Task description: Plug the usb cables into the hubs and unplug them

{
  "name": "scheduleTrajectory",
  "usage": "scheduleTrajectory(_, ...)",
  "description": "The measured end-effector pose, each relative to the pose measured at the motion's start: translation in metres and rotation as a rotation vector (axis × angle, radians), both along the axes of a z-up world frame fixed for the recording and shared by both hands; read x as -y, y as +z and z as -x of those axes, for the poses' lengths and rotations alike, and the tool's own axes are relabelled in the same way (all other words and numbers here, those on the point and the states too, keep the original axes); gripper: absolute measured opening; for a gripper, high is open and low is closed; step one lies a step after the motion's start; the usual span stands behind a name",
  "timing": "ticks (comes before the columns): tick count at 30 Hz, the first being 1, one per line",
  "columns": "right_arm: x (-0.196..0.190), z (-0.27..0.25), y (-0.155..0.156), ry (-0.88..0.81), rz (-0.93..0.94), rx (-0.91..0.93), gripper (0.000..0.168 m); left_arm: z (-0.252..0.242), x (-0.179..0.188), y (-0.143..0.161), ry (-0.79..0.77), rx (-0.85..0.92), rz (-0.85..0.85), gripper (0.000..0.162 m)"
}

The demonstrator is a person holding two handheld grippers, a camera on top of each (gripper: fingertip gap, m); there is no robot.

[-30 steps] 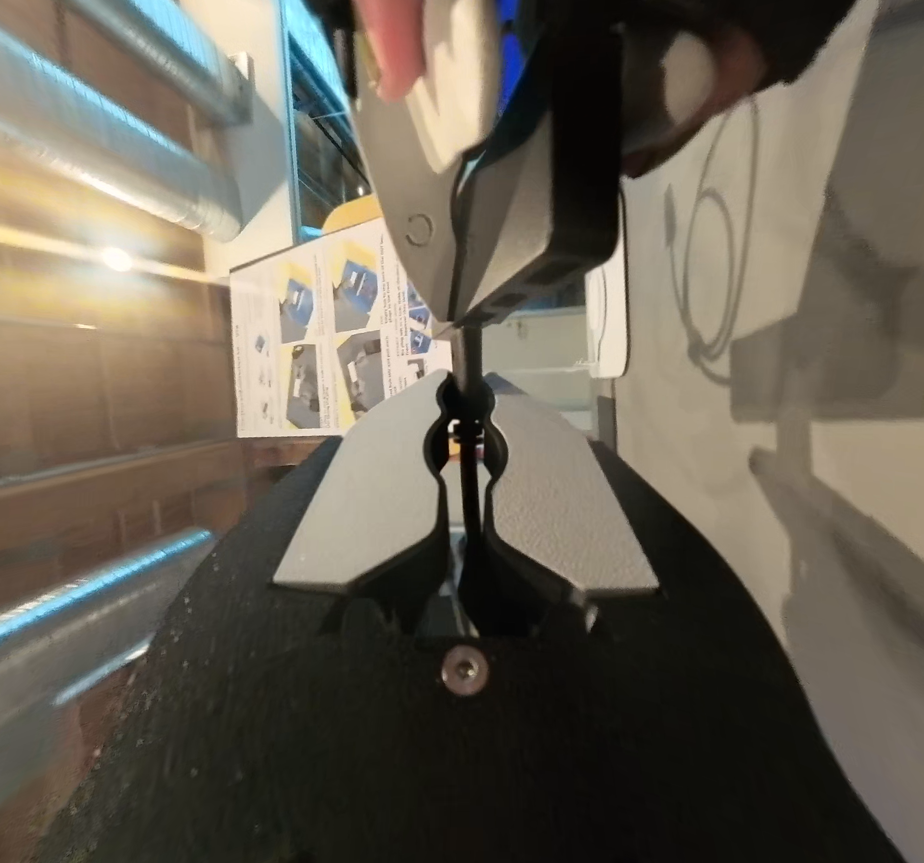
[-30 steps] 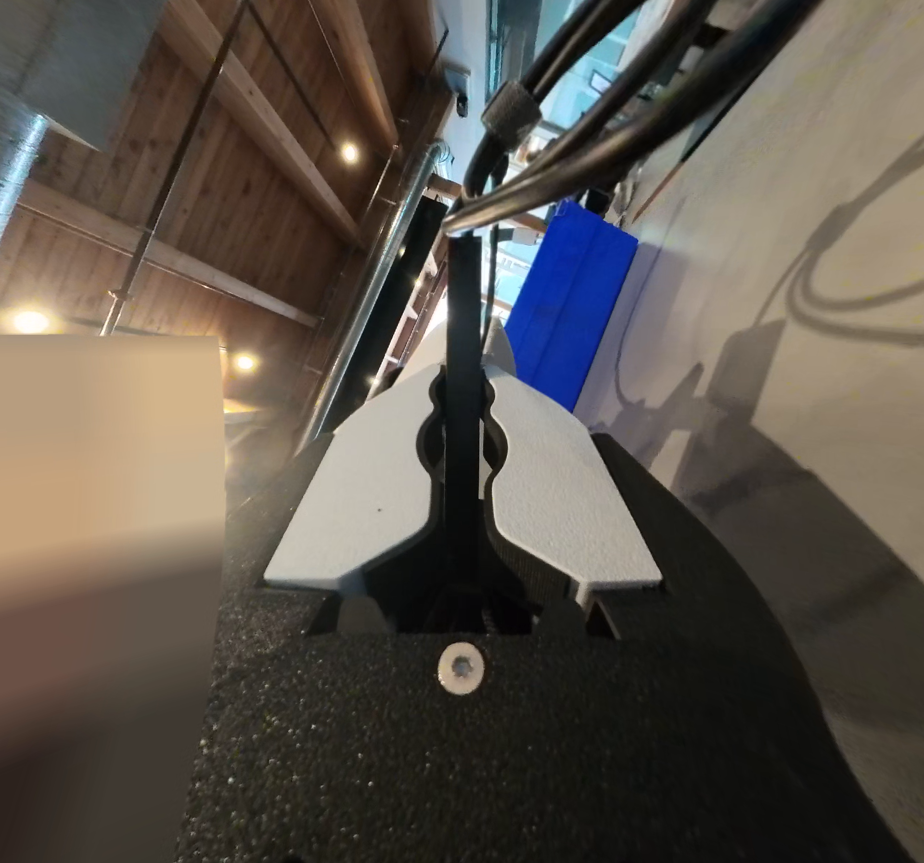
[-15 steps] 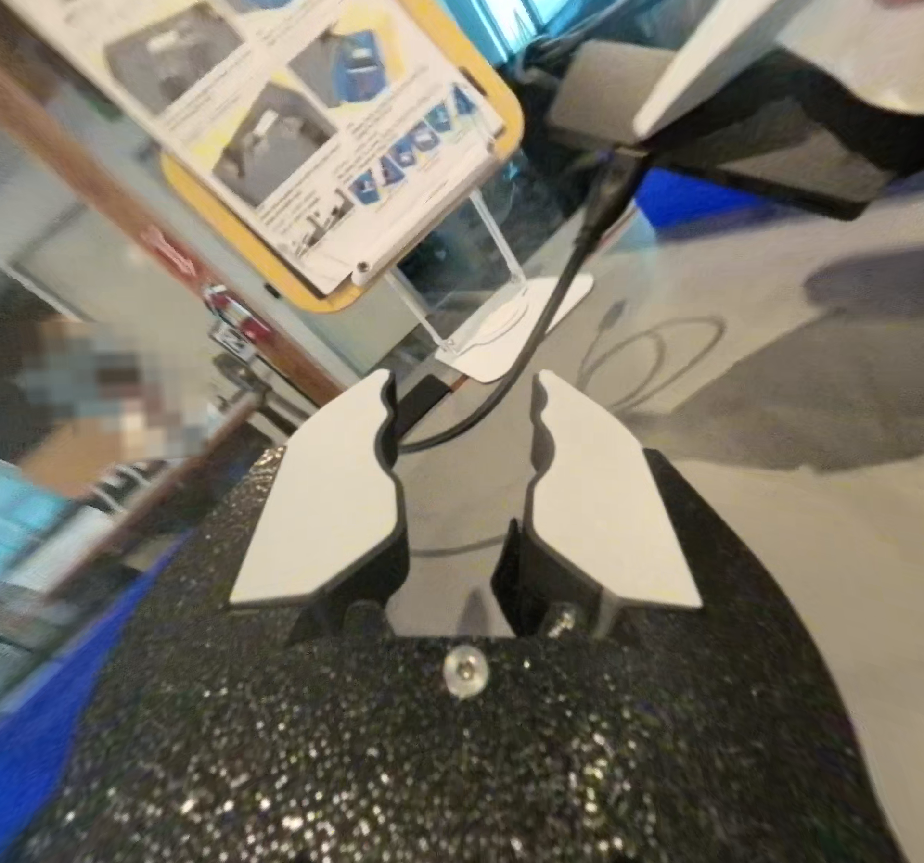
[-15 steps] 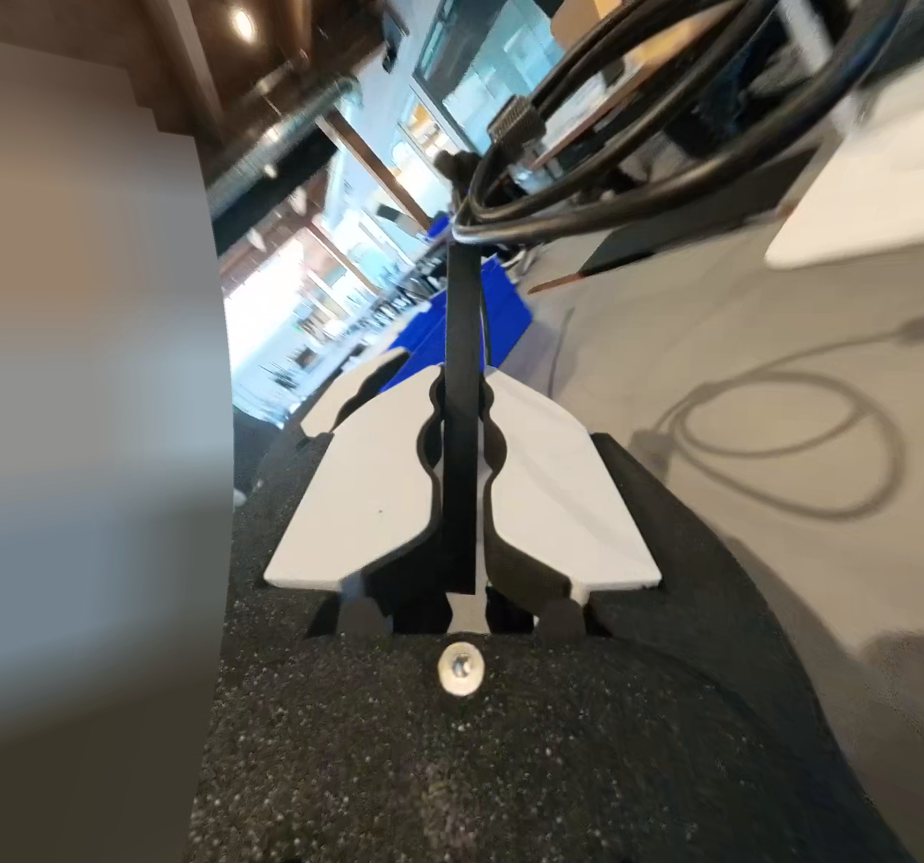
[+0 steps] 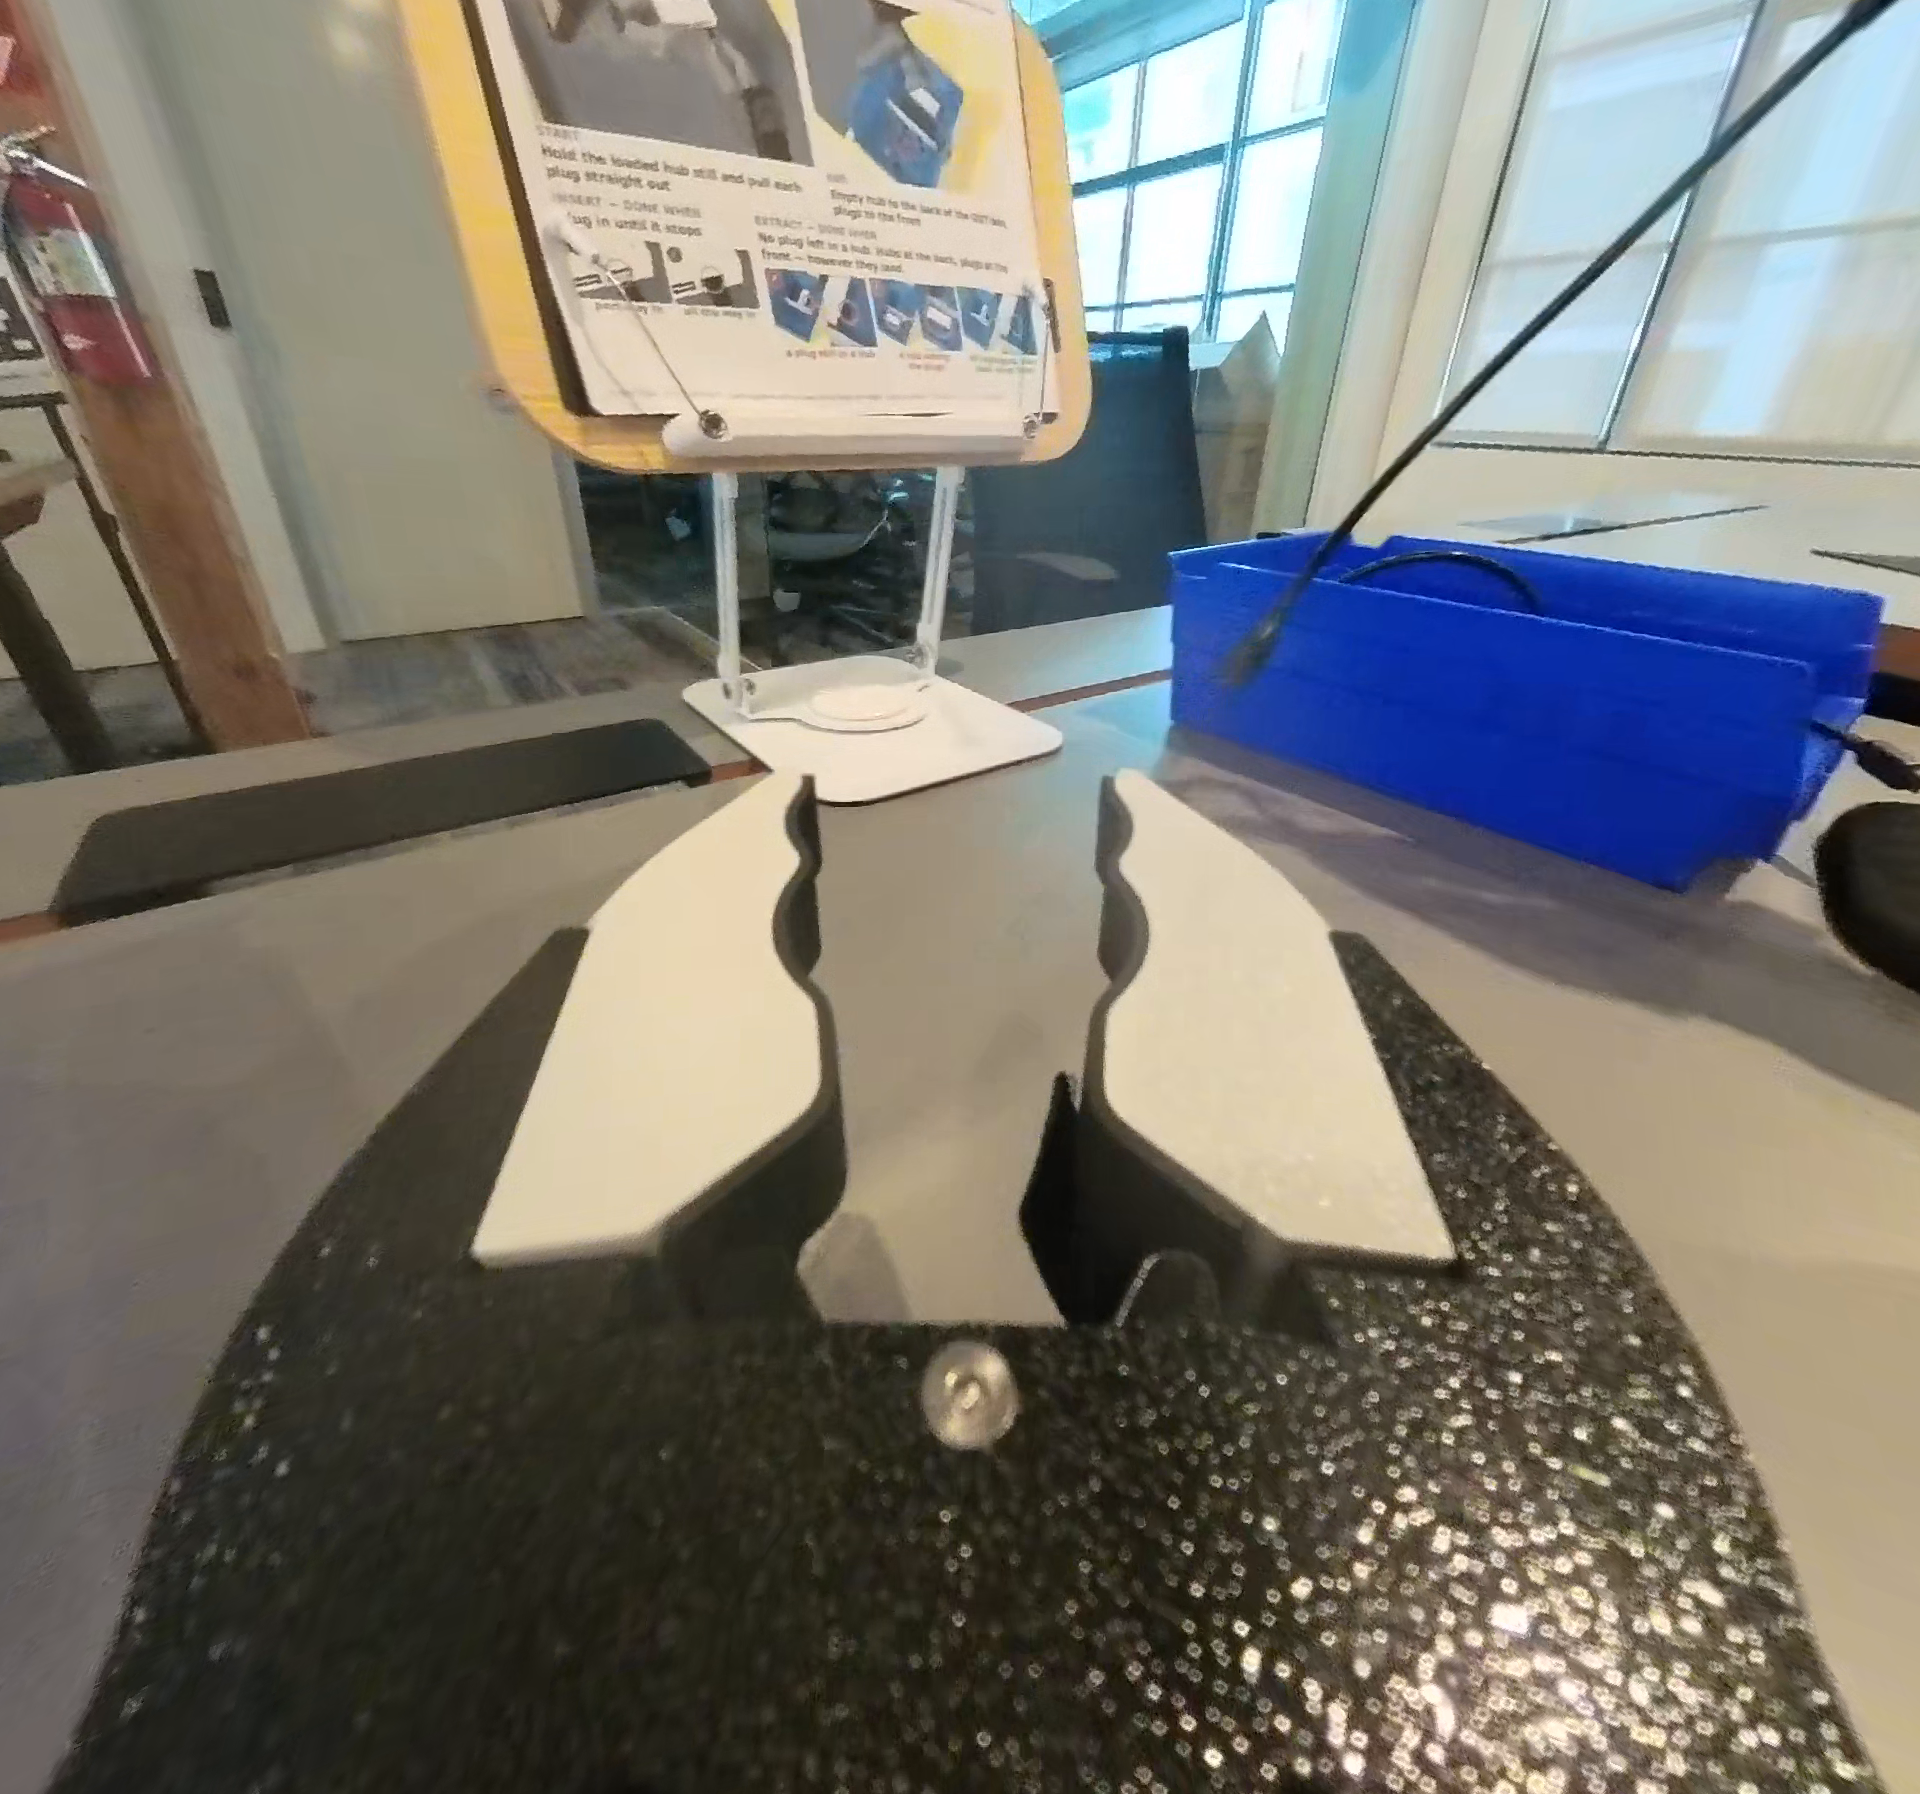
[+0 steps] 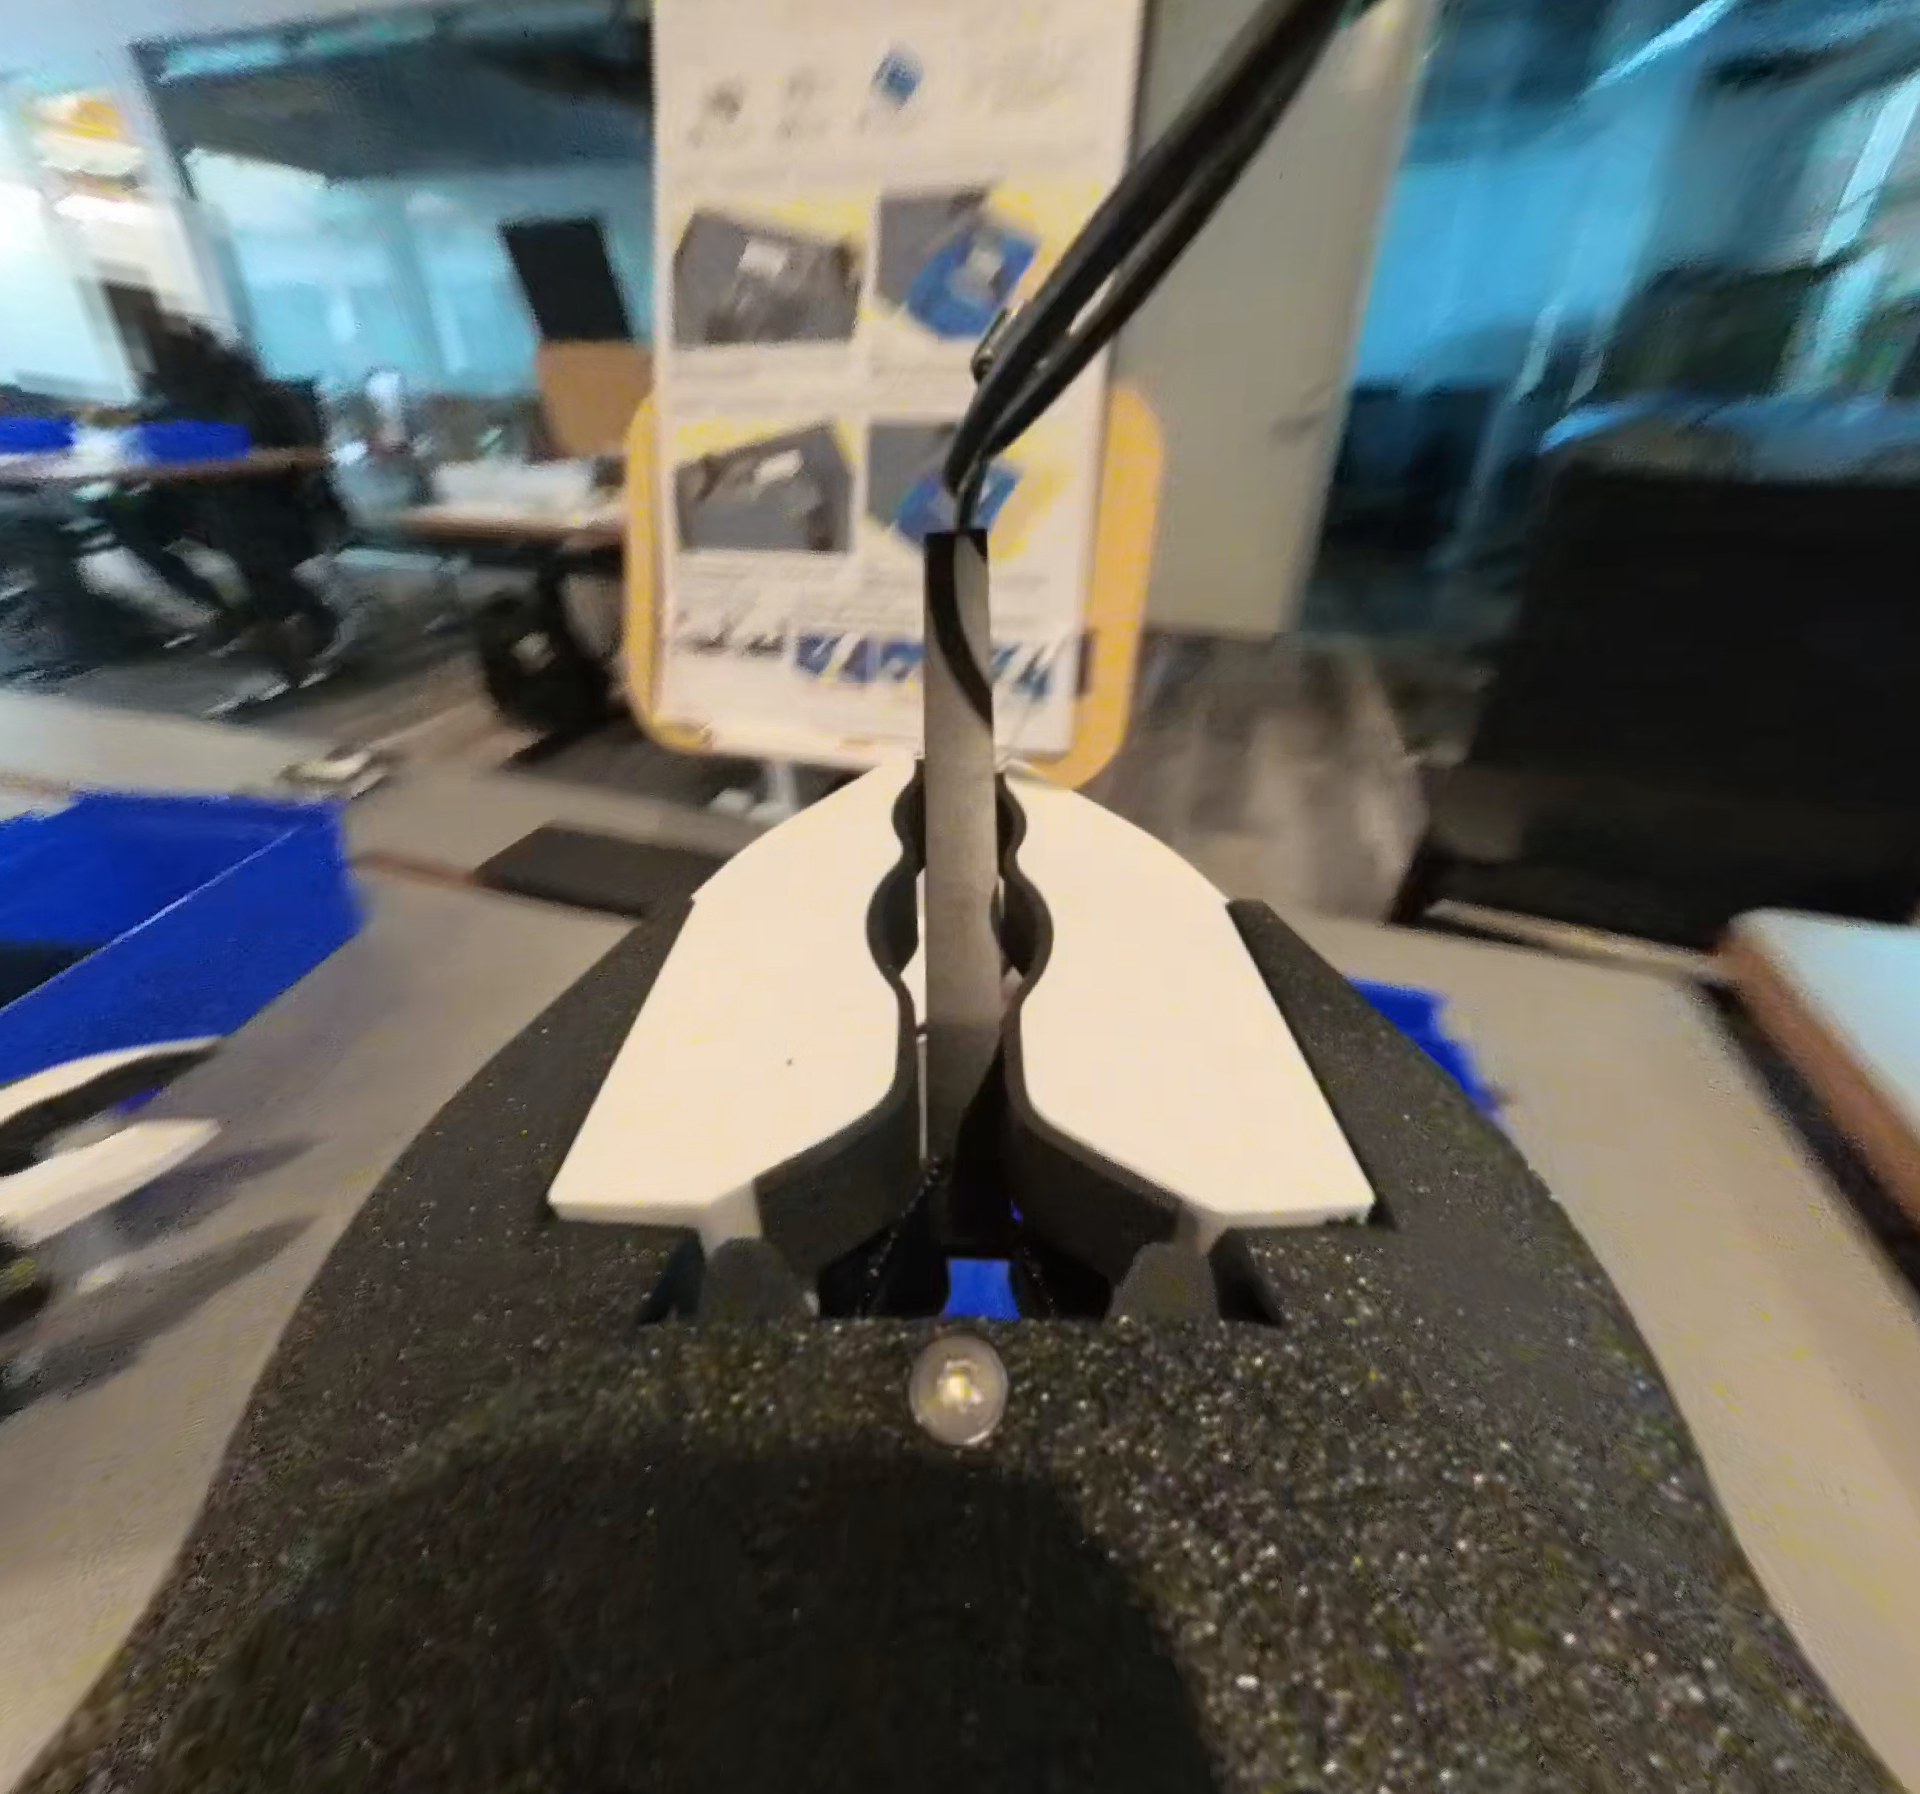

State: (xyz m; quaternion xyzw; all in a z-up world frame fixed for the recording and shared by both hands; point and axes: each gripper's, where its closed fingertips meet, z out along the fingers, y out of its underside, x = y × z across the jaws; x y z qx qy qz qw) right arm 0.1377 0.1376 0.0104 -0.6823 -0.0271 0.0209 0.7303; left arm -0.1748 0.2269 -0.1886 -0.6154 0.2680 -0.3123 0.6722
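Right hand-held gripper (image 6: 958,809) clamps one hub (image 6: 958,768); two blue bins (image 5: 1507,705).

The left tongs (image 5: 956,809) are level above the worktop (image 5: 260,1017), jaws spread wide and empty. The right tongs (image 6: 958,799) are clamped tight on a thin dark hub (image 6: 956,757).

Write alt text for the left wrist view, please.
The left gripper has its jaws open and empty above a grey table. Behind stand an instruction sheet and a blue bin with a black cable hanging into it.
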Motion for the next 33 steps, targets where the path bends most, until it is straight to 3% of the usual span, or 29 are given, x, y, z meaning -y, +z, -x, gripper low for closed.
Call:
scheduleTrajectory(4,0.043,-0.045,0.038,-0.281,-0.258,0.104,0.011,-0.001,-0.002,-0.003,-0.002,0.002,0.021,0.051)
scheduleTrajectory(7,0.059,-0.070,0.040,-0.377,-0.268,0.126,0.011,-0.003,-0.002,-0.007,-0.008,-0.010,0.026,0.051)
scheduleTrajectory(18,-0.003,-0.106,-0.079,-0.309,0.405,0.224,0.011,-0.004,-0.003,-0.010,-0.014,-0.007,0.048,0.050)
scheduleTrajectory(25,-0.013,-0.098,-0.184,-0.156,0.973,0.244,0.011,-0.005,-0.003,-0.014,-0.031,0.000,0.091,0.051)
scheduleTrajectory(29,-0.011,-0.093,-0.215,-0.122,1.154,0.180,0.011,-0.006,-0.003,-0.015,-0.035,-0.004,0.100,0.051)
scheduleTrajectory(33,-0.018,-0.101,-0.224,-0.176,1.206,0.154,0.012,-0.007,-0.003,-0.016,-0.040,-0.006,0.103,0.051)
